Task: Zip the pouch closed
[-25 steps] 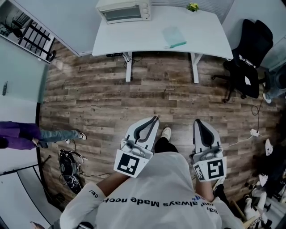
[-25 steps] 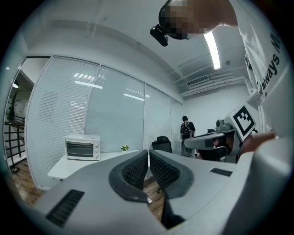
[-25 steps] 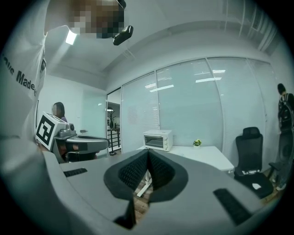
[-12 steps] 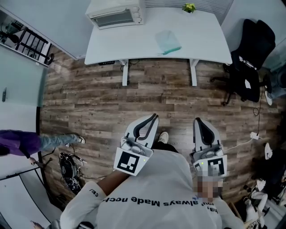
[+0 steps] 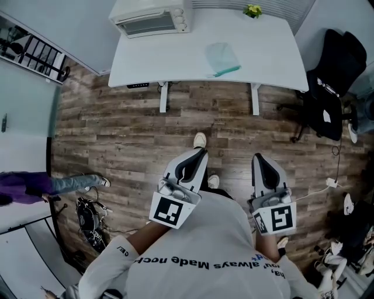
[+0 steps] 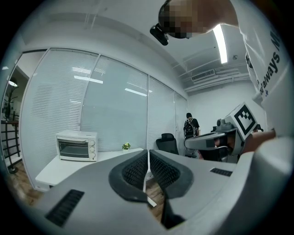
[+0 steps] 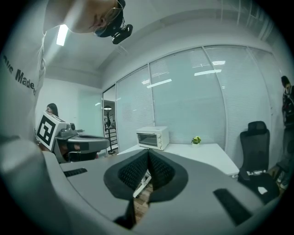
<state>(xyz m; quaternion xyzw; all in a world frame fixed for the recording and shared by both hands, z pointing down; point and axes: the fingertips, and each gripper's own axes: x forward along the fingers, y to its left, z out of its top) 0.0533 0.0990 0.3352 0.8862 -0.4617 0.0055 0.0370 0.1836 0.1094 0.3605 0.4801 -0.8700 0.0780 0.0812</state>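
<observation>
pouch (image 5: 221, 54): lying flat on the white table (image 5: 169, 55), off to the right of the toaster oven (image 5: 151, 14), teal strip on its near edge | left gripper (image 5: 201, 153): jaws squeezed together, nothing in them | right gripper (image 5: 258, 157): same deal, clamped on air | both out over the wood floor (image 5: 117, 134), well apart from the pouch

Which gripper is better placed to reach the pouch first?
Left, but only marginally. Both grippers are shut, empty and well short of the table; in the head view the pouch lies a little nearer the left gripper than the right gripper.
</observation>
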